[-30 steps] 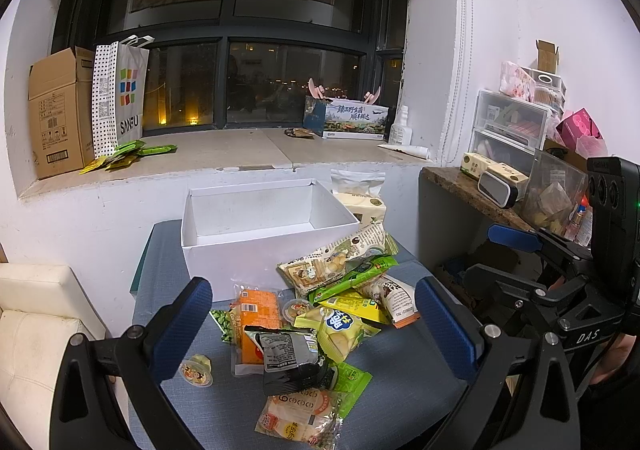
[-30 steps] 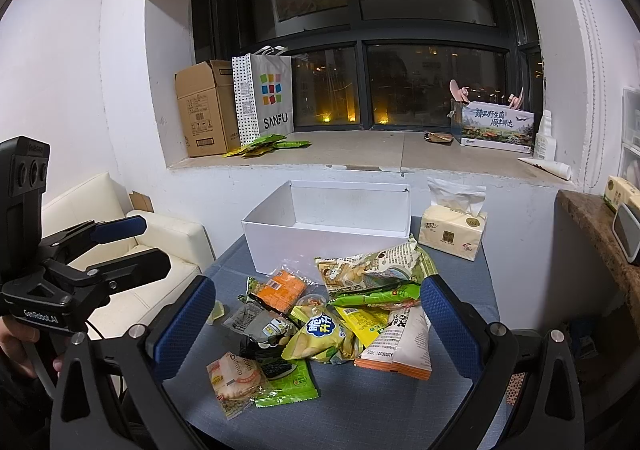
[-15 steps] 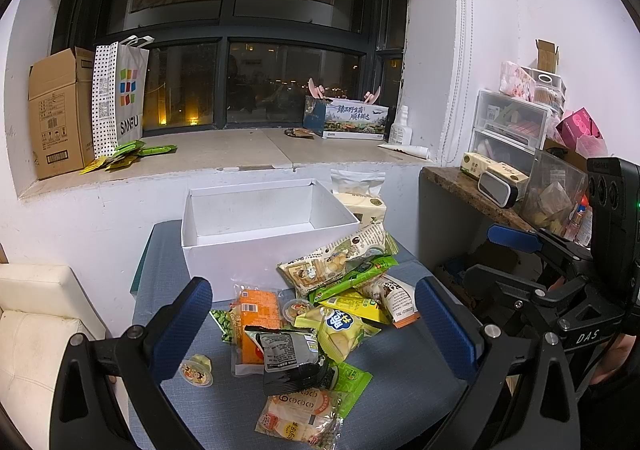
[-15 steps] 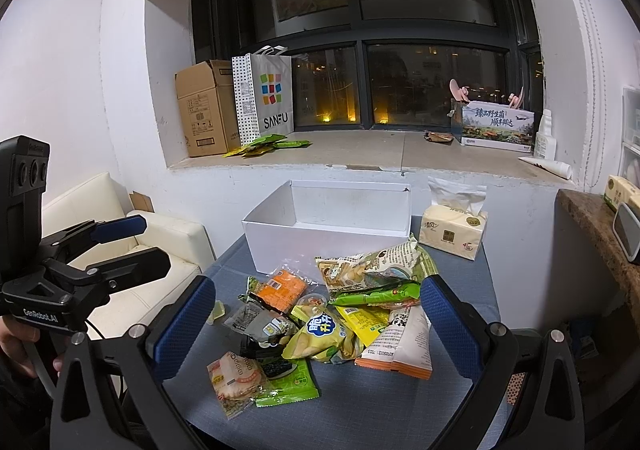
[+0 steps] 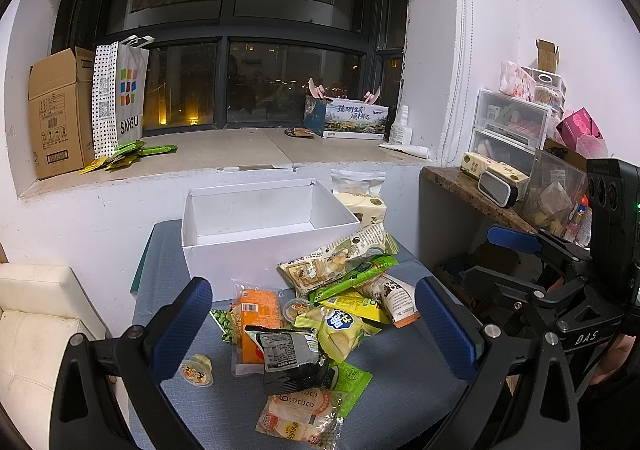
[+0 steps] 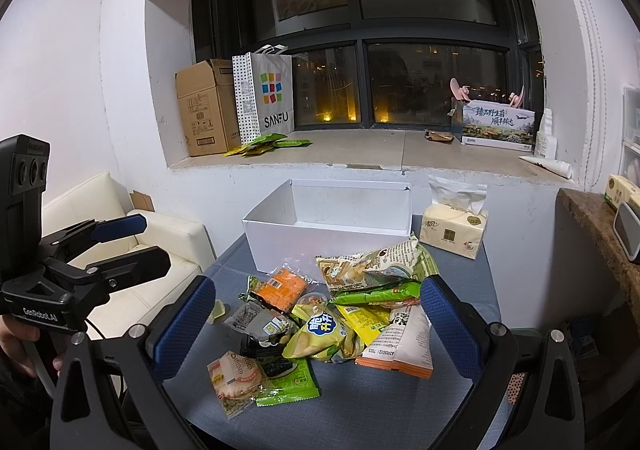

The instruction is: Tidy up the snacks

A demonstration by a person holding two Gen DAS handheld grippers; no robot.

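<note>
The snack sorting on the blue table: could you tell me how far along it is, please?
Nothing looks done: the white box is empty. Nothing is in hand either; the left gripper and right gripper are both open above the table. All the packets are left, including the orange packet and the jelly cup.

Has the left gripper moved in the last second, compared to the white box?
No. In the left wrist view the white box sits at the same place between the open left gripper fingers, as does the snack pile.
</note>
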